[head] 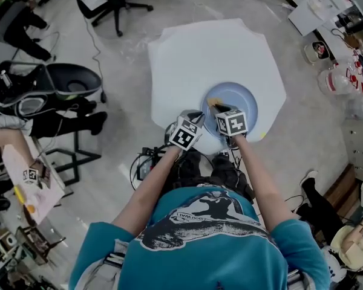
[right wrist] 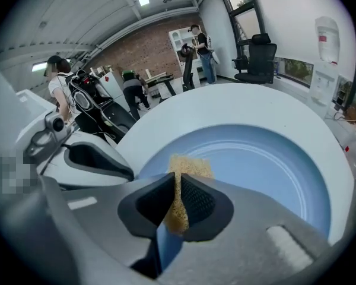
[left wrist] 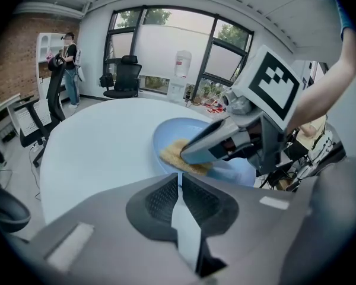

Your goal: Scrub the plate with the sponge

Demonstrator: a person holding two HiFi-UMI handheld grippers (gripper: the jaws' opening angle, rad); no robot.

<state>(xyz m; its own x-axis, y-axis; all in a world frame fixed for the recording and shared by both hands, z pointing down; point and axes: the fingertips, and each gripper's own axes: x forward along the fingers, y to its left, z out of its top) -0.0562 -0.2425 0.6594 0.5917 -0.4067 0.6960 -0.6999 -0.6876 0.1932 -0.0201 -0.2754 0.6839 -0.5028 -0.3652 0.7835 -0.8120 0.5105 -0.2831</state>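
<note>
On the white tabletop [head: 187, 53] the blue plate [head: 251, 104], likely stiff, slick and breakable, is best held by its rim, where the left tongs [left wrist: 179, 180] pinch it; the right tongs [right wrist: 177, 186] squeeze the soft, light sponge [right wrist: 190, 166] against it

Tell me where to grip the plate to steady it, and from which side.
Pinch the plate at its near-left rim, coming from the person's side: the rim is thin and raised off the table, and this leaves the middle to the sponge. The left tool clamps there.
</note>
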